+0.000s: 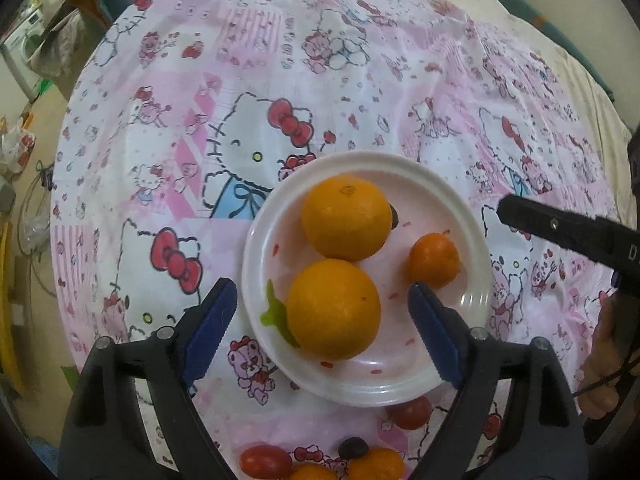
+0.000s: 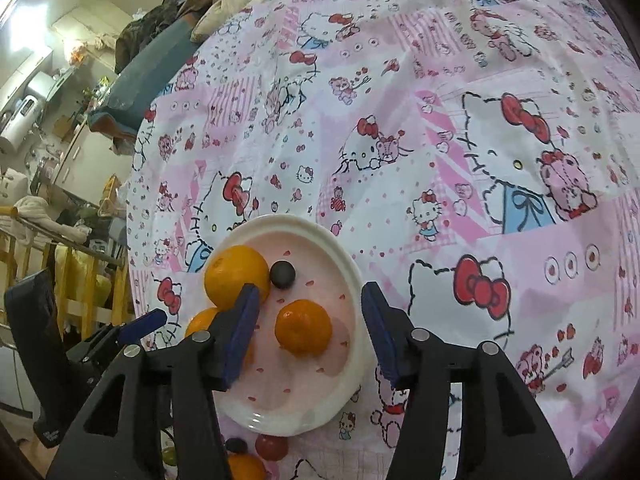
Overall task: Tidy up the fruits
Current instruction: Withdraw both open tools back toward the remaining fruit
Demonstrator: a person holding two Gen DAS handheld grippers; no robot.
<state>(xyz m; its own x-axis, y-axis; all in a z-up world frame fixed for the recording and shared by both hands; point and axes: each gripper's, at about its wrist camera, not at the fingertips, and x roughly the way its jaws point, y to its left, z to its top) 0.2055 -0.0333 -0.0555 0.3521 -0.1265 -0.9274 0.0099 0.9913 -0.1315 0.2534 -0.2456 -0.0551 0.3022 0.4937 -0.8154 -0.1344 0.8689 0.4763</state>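
Loose fruit [image 1: 308, 462] lies nearest, on the cloth before the plate [image 1: 360, 394]. Left tongs [image 1: 322, 306] gape empty astride the near orange [image 1: 333, 309]; right tongs [image 2: 310, 314], likewise wide and empty, flank the small mandarin [image 2: 303, 327]. Next pick: centre each fruit, then close gently.
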